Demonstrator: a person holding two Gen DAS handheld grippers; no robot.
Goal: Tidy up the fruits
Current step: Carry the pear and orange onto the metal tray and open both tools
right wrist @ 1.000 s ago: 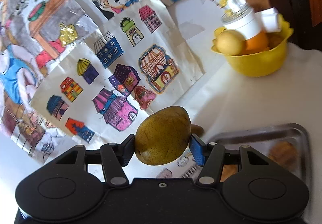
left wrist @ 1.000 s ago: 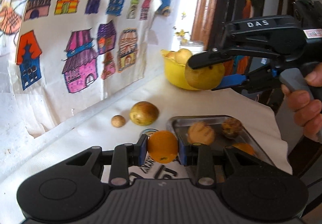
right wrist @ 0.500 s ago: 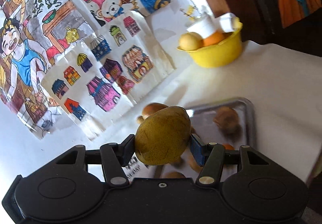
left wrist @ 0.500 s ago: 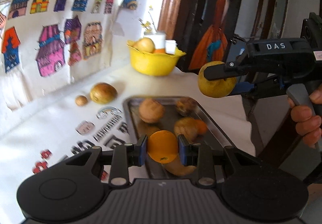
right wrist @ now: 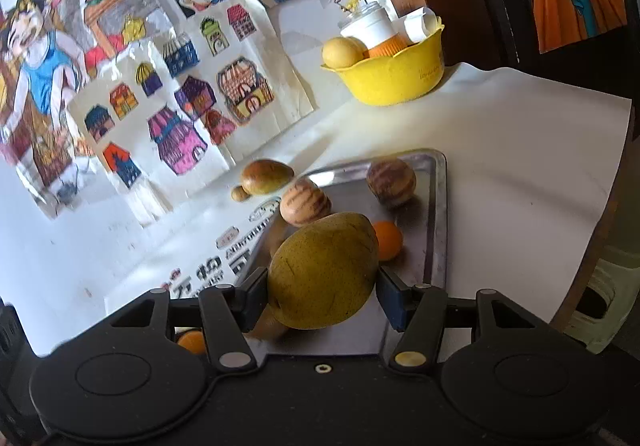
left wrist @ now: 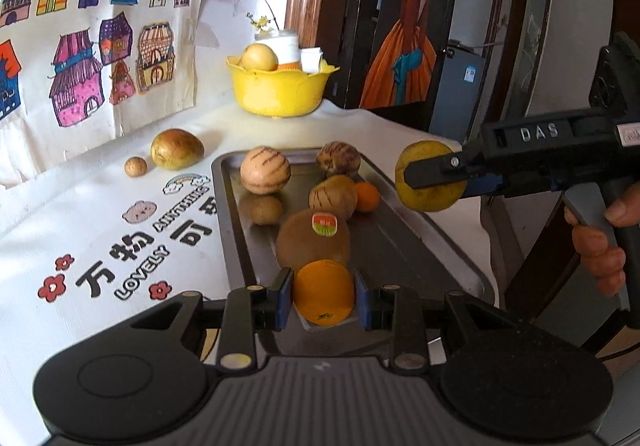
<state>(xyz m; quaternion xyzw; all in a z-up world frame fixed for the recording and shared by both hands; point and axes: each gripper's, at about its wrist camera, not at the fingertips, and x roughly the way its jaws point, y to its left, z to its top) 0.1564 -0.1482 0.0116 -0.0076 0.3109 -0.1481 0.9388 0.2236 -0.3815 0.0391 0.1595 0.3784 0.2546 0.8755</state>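
Left wrist view: carrying orange (left wrist: pixel 323 292) pinched in left gripper (left wrist: pixel 322 300) over near end of metal tray (left wrist: pixel 404 246), by kiwi (left wrist: pixel 313 242). Right gripper (right wrist: pixel 323 292) clamping pear (right wrist: pixel 323 270), hovering above tray's right rim, hand (left wrist: pixel 600 246) squeezing trigger. Next, probably: lowering into free tray spots, releasing.

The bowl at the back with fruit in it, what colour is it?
The bowl is bright yellow, with a wavy rim. It shows best in the right wrist view.
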